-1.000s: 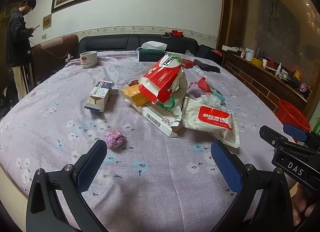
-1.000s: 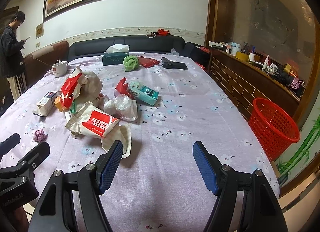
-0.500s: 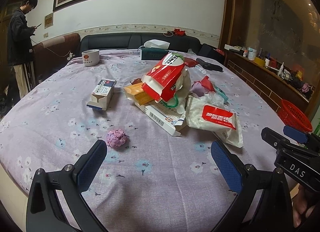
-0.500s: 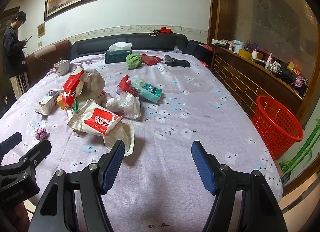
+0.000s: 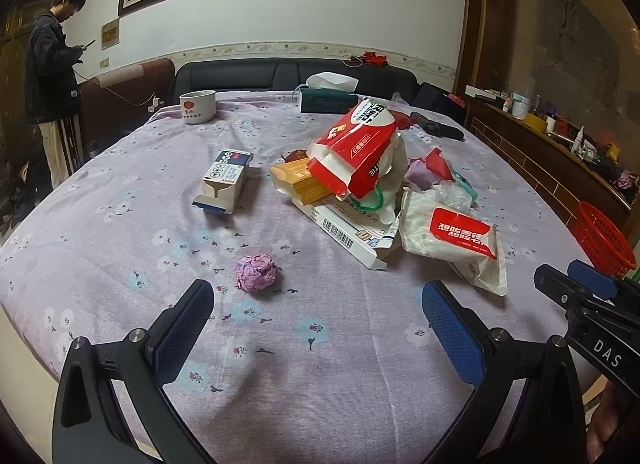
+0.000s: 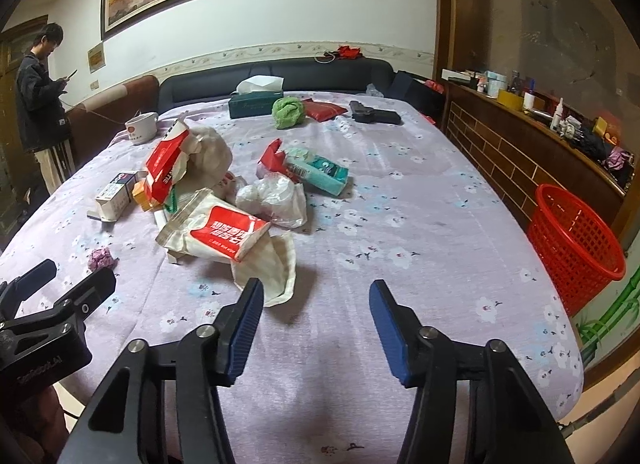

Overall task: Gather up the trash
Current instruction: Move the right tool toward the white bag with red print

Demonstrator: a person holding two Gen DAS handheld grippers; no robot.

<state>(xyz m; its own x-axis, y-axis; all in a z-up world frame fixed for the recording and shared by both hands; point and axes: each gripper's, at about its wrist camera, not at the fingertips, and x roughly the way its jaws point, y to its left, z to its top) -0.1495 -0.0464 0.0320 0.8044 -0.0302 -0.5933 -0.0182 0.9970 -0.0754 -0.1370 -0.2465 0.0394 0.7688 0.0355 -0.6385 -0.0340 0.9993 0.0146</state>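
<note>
Grippers are positioned at the near edge of the table (image 6: pixel 440 232), above its floral cloth. The left gripper (image 5: pixel 316 296) has its jaws spread wide and empty; the right gripper (image 6: pixel 316 304) is likewise parted and holds nothing. A crumpled purple paper ball (image 5: pixel 256 274) lies just beyond the left gripper. Farther in on the table, a white-and-red wrapper (image 6: pixel 218 230) rests near the right gripper's left finger, in front of a heap of cartons topped by a red-and-white bag (image 5: pixel 356 152). A small blue-and-white box (image 5: pixel 224 180) lies left of that heap. A red basket (image 6: pixel 576 240) stands off the table's right edge.
</note>
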